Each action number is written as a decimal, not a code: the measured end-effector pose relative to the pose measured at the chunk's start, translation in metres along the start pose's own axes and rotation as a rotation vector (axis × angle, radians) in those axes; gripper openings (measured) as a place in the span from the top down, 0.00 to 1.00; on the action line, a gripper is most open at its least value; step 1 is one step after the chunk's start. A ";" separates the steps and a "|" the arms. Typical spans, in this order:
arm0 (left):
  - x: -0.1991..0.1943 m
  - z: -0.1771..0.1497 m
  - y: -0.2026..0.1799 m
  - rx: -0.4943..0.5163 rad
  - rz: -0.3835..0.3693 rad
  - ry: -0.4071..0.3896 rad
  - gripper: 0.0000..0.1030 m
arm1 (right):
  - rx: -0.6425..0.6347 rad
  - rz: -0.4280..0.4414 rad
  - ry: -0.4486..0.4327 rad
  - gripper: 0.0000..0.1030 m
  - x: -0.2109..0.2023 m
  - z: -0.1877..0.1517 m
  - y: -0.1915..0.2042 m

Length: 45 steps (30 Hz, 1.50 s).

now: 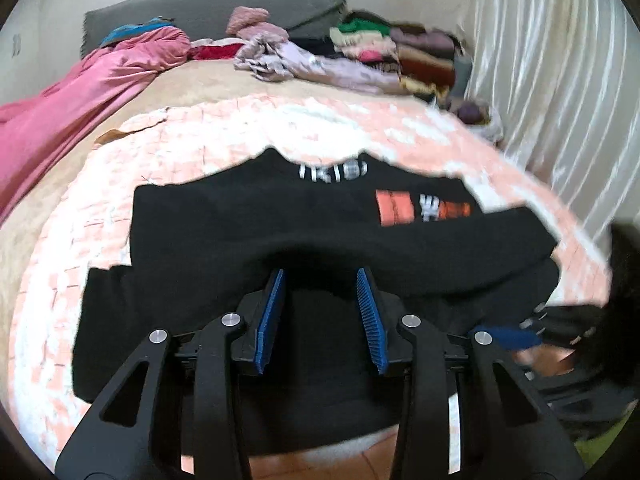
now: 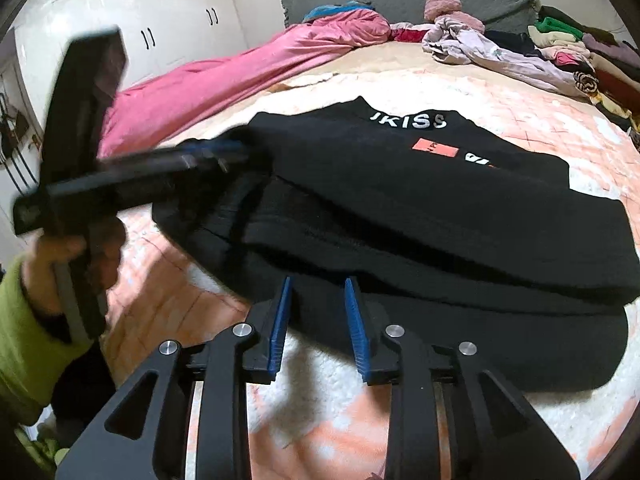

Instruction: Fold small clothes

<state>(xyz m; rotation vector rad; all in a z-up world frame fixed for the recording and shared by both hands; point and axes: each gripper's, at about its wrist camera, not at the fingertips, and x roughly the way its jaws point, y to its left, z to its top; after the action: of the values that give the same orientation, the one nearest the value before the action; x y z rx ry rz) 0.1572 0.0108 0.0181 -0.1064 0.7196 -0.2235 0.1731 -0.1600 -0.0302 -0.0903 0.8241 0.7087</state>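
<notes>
Right wrist view — black garment point(image 2: 420, 208), white lettering "JKISS" point(image 2: 406, 119)

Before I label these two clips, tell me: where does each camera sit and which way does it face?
Left wrist: on the left gripper, looking down and forward at the black sweater on the bed; its blue pads show.
Right wrist: on the right gripper, looking down at the sweater's near edge; the left gripper, a hand and a green sleeve show.
Shared: the sweater, pink blanket, clothes pile.

Soft indoor light; motion blur; fisheye-warped edges.
</notes>
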 end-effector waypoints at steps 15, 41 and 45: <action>-0.026 -0.041 -0.030 0.098 -0.092 0.049 0.62 | -0.011 -0.072 -0.153 0.66 0.006 0.090 -0.033; 0.034 0.019 0.086 -0.194 0.085 -0.022 0.52 | 0.036 -0.076 -0.072 0.53 -0.030 0.009 -0.044; 0.030 0.011 0.083 -0.153 0.083 -0.020 0.51 | 0.094 -0.161 -0.043 0.53 -0.010 0.019 -0.064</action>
<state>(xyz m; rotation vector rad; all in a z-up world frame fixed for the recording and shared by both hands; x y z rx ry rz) 0.1998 0.0847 -0.0070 -0.2241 0.7187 -0.0880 0.2195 -0.2079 -0.0220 -0.0556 0.7978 0.5177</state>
